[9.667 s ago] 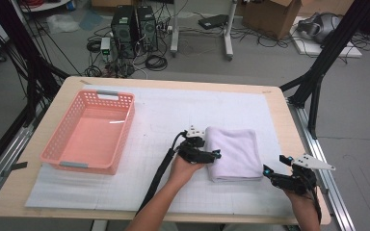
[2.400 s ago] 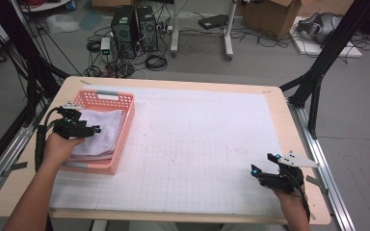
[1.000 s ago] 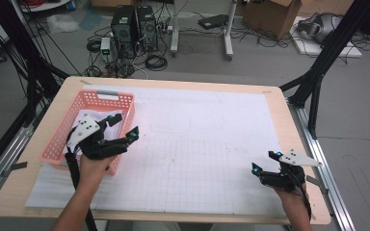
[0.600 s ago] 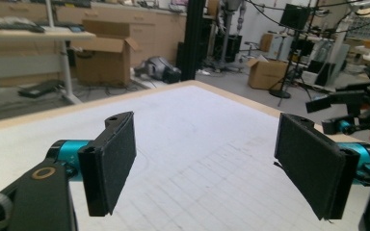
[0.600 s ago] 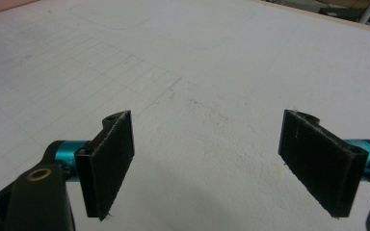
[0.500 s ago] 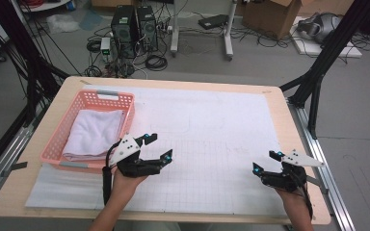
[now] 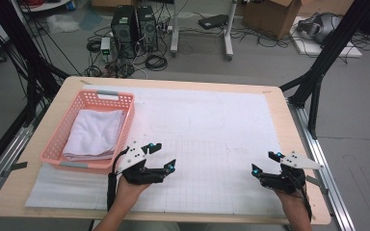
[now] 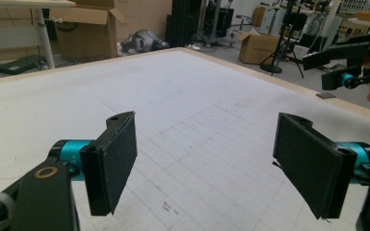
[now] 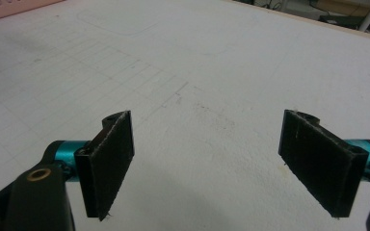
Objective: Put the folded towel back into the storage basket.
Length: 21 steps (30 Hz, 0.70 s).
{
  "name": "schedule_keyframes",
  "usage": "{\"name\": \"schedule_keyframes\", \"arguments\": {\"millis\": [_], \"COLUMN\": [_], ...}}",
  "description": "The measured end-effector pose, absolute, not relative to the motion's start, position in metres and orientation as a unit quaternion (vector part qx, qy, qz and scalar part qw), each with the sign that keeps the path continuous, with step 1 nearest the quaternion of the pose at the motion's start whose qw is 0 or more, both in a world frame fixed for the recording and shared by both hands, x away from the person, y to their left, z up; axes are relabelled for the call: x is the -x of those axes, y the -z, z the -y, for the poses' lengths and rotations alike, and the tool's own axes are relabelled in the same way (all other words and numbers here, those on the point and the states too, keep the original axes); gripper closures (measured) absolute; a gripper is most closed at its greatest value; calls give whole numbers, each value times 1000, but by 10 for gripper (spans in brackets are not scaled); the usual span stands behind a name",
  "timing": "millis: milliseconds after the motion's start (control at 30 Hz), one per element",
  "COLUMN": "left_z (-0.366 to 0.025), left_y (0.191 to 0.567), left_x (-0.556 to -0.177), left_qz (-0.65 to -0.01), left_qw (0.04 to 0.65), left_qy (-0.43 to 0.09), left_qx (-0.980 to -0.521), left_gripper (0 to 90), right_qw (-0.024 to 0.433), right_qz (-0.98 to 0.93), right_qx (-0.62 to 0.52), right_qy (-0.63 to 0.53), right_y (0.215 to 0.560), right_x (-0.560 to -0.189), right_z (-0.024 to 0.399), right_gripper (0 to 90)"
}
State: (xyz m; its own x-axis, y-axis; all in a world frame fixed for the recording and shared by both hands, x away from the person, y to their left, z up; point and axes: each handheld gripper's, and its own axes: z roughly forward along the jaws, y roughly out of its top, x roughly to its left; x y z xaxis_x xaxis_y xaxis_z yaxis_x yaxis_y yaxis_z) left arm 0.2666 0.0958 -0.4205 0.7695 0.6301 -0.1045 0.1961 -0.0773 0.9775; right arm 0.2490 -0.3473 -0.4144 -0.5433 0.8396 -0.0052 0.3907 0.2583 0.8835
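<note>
A folded white towel (image 7: 95, 134) lies inside the pink basket (image 7: 55, 135) at the table's left. My left gripper (image 7: 166, 155) hovers over the white gridded mat (image 7: 212, 144) just right of the basket's near corner, jaws wide open and empty. In the left gripper view its own black jaws frame bare mat (image 8: 192, 120), gripper (image 8: 207, 173) open. My right gripper (image 7: 265, 162) rests near the front right of the table, also open with nothing held; its view shows its jaws apart over the mat (image 9: 207, 72), gripper (image 9: 207, 166) open.
The other hand's gripper (image 8: 351, 72) shows far right in the left gripper view. A corner of the pink basket (image 9: 9, 7) peeks at the top left of the right gripper view. Beyond the table stand computer towers (image 7: 132, 24), cables and cardboard boxes (image 7: 270, 12).
The left gripper carried the towel from the table's middle into the basket, let it go, then drew back right and toward the front edge, open. The right gripper barely moved.
</note>
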Motion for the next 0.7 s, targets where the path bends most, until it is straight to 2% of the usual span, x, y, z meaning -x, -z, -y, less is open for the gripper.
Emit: {"name": "schedule_keyframes", "arguments": {"millis": [700], "left_z": [-101], "left_y": [426], "left_x": [-270], "left_qz": [-301], "left_qw": [607], "left_qy": [-177], "left_qx": [-714], "left_gripper": [240], "right_qw": [251], "right_qz": [-751], "right_qx": [-409], "right_qy": [-453], "right_y": [414], "right_x": [-247], "right_z": [347], "right_gripper": [191]}}
